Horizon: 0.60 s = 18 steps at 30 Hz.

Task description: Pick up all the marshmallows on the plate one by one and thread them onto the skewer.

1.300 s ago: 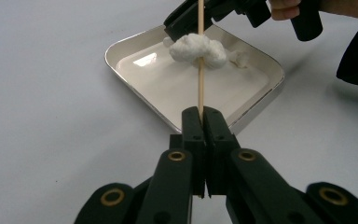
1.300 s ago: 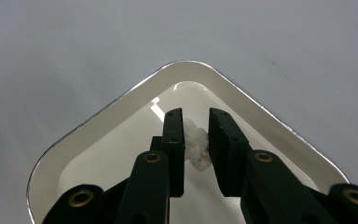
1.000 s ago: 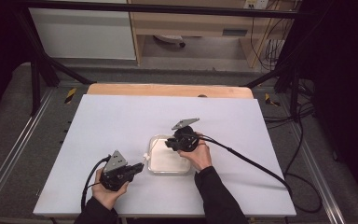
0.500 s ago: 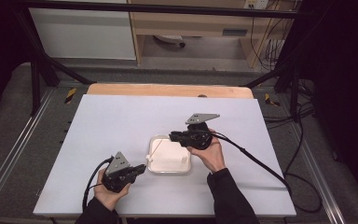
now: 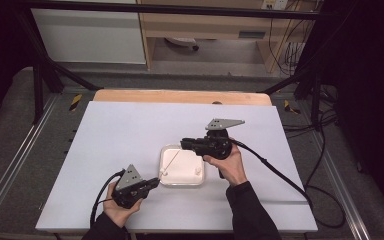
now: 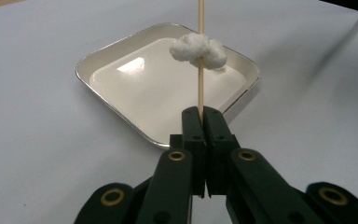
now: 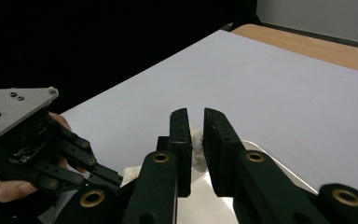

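The left gripper, clamped on a wooden skewer running up-frame through a cotton wad over the white tray, has the right gripper, jaws slightly parted and empty, at the skewer's far end.

The tray sits on the table, a little right of centre and toward the near edge. In the tray, one marshmallow lies by its right wall, another at its left side, threaded on the skewer. The skewer slants across the tray, low end at the tray's near-left, high end toward its far-right. The left gripper is just left of the tray, near the near edge, its jaws closed on the skewer's low end. The right gripper hangs above the tray's far-right corner, jaws pointing left, close to the skewer's high end. Beyond the table's far edge, a wooden board runs along it.
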{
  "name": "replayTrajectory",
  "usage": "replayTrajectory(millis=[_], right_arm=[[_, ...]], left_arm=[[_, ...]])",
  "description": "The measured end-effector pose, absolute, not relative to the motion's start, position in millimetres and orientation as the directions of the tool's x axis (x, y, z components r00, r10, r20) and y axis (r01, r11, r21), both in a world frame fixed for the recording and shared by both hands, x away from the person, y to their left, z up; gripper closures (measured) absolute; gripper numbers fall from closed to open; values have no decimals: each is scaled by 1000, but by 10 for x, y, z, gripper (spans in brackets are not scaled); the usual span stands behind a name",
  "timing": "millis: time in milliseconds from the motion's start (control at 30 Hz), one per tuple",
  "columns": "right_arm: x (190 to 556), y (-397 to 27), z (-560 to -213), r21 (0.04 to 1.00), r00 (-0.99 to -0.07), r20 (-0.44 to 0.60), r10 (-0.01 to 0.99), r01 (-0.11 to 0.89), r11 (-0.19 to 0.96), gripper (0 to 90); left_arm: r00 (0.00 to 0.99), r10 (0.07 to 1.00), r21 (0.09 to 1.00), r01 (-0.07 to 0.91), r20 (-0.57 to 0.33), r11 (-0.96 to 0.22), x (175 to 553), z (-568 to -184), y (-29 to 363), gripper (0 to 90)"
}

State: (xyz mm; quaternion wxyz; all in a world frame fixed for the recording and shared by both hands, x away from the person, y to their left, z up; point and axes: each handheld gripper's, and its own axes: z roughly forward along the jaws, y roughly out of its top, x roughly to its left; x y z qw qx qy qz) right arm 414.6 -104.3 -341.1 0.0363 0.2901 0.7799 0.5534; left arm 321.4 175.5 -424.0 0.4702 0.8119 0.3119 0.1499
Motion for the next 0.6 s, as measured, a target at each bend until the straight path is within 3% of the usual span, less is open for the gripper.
replayTrajectory(millis=[600], right_arm=[[4157,-1009,-3453,867,-836,329,440,452,210,819]], left_arm=[[768,640,874,327,-23,-360,3190,-4237,1766,888]])
